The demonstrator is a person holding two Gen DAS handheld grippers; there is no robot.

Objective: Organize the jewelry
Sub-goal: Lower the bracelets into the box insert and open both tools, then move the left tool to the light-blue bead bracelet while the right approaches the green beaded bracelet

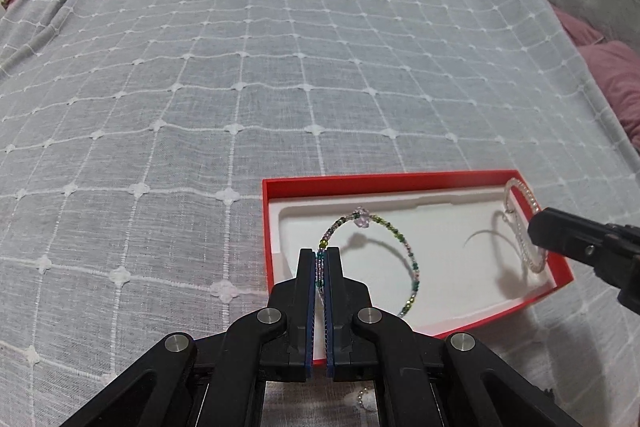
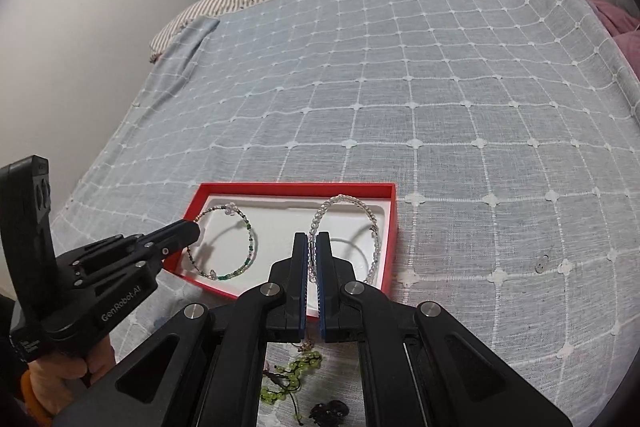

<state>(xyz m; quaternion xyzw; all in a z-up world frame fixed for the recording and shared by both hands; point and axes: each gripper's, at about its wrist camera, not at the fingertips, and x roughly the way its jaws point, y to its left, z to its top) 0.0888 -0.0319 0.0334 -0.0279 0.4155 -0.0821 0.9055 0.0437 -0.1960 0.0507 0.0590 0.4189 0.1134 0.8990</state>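
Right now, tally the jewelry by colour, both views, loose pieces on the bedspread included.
Green multicolour bracelet, in left gripper, over the red box: 1
Clear bracelet, in right gripper: 1
Lime-green bead strand, on bedspread: 1
Dark piece, kind unclear: 1
Small silver piece: 1
Total: 5

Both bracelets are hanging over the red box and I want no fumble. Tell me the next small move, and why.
Probably lower both a touch more, then open. The left tongs are shut on the green beaded bracelet and the right tongs on the clear beaded bracelet. Both loops already hang over the white tray of the red box, casting shadows on it, so they seem not fully laid down.
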